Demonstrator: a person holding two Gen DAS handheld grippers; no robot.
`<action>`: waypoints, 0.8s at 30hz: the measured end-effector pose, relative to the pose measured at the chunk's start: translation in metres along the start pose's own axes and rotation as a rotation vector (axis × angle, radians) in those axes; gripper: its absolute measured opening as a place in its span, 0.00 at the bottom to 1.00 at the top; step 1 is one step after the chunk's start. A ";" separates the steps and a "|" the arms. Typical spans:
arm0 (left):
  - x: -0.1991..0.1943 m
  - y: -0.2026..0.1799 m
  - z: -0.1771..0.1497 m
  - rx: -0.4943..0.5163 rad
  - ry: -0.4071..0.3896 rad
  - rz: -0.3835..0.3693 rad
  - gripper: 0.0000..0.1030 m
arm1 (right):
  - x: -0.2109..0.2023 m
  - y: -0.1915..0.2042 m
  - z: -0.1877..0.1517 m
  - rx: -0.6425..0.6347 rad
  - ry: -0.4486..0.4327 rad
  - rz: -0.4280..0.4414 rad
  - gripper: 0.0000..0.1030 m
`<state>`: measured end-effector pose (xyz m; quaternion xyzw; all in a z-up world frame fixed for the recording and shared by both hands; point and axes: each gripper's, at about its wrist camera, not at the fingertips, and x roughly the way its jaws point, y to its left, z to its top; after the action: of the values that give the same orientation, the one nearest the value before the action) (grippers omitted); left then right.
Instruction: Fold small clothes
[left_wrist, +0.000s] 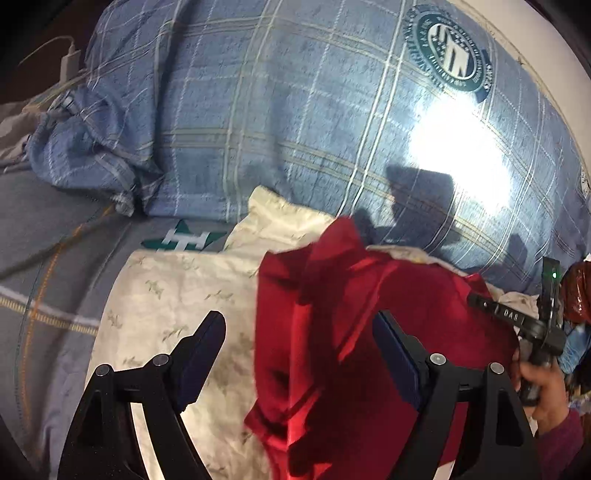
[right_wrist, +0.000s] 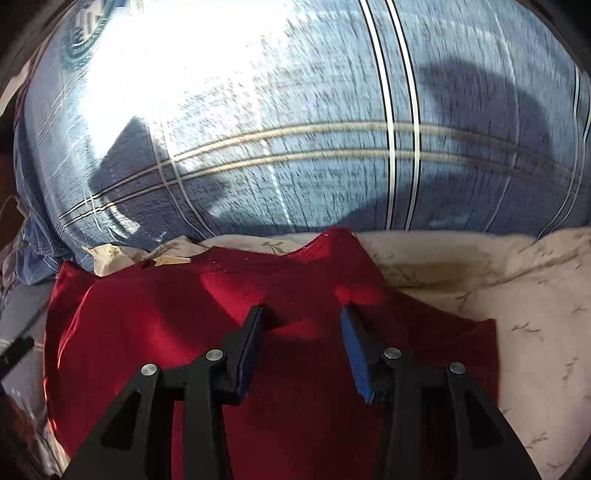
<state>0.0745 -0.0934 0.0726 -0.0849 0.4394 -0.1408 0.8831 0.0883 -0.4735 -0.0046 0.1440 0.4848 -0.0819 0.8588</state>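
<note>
Step in hand: early fold of the red garment (right_wrist: 229, 332); judged from its rumpled lie, no clean fold is yet set.
Garment place: spread on a cream cloth (left_wrist: 173, 295), directly ahead of and under the right gripper (right_wrist: 301, 314); in the left wrist view it lies ahead and to the right of the left gripper (left_wrist: 299, 325), with one flap raised.
Left gripper: jaws wide apart, nothing between them; its right finger stands over red fabric, its left over cream cloth.
Right gripper: jaws parted to a moderate gap, tips low over the garment; no fabric seen pinched between the pads.
Backdrop: blue plaid bedding (right_wrist: 295, 129) lies beyond both grippers.
Next move: judged to call for closing on an edge or corner of the garment, then carrying it across to the opposite side; a flat edge must be found first.
Hidden: the garment's near edge is cut off below both views.
Unclear: the garment's type cannot be told; whether the right tips touch the fabric cannot be told; the bedding is motion-blurred and glare-washed.
</note>
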 end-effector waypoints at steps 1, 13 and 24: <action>-0.002 0.005 -0.006 -0.010 0.010 0.002 0.79 | -0.007 0.001 -0.001 -0.003 -0.020 0.010 0.43; -0.027 -0.005 -0.079 0.032 0.061 0.056 0.79 | -0.088 -0.002 -0.076 -0.142 -0.030 -0.054 0.45; -0.024 0.001 -0.089 -0.022 0.023 0.113 0.81 | -0.100 0.043 -0.067 -0.152 -0.068 0.077 0.48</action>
<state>-0.0102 -0.0869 0.0367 -0.0682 0.4550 -0.0870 0.8836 -0.0060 -0.4110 0.0556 0.0939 0.4544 -0.0167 0.8857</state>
